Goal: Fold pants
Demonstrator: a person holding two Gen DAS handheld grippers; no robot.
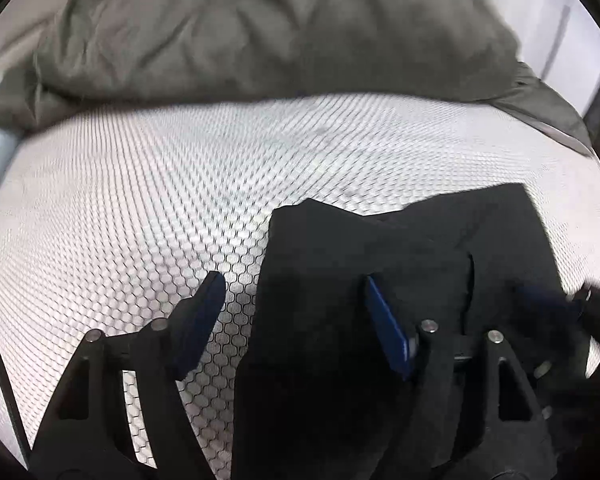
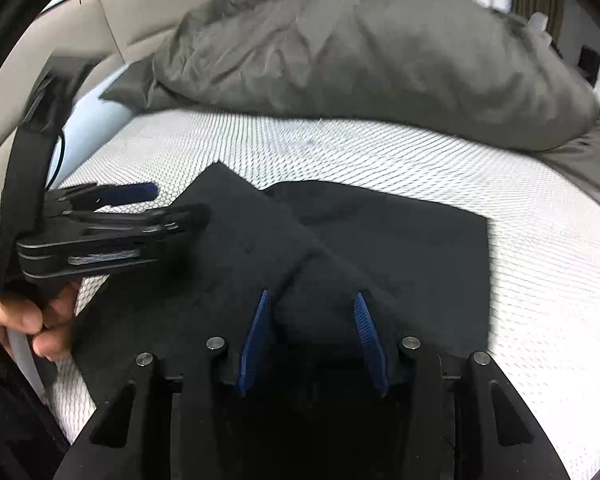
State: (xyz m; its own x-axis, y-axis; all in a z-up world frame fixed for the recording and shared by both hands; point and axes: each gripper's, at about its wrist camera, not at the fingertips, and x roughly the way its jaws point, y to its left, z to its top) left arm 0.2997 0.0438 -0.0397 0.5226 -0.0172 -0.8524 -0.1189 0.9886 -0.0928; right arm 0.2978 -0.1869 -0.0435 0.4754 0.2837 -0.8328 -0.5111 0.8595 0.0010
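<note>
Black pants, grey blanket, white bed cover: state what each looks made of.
Black pants: matte woven cloth, probably cotton; soft creases, no shine.
Grey blanket: thin crumpled fabric, fine wrinkles.
White bed cover: honeycomb-textured surface, perhaps mesh or embossed foam; cannot tell which.

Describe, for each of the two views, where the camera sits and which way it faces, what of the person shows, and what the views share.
Left wrist: sits on the left gripper, angled down over the black pants on the honeycomb mat; its own open fingers show.
Right wrist: sits on the right gripper, angled down at a ridge of the pants between its pads; a hand and the left gripper appear at left.
Shared: pants, mat, grey duvet.
</note>
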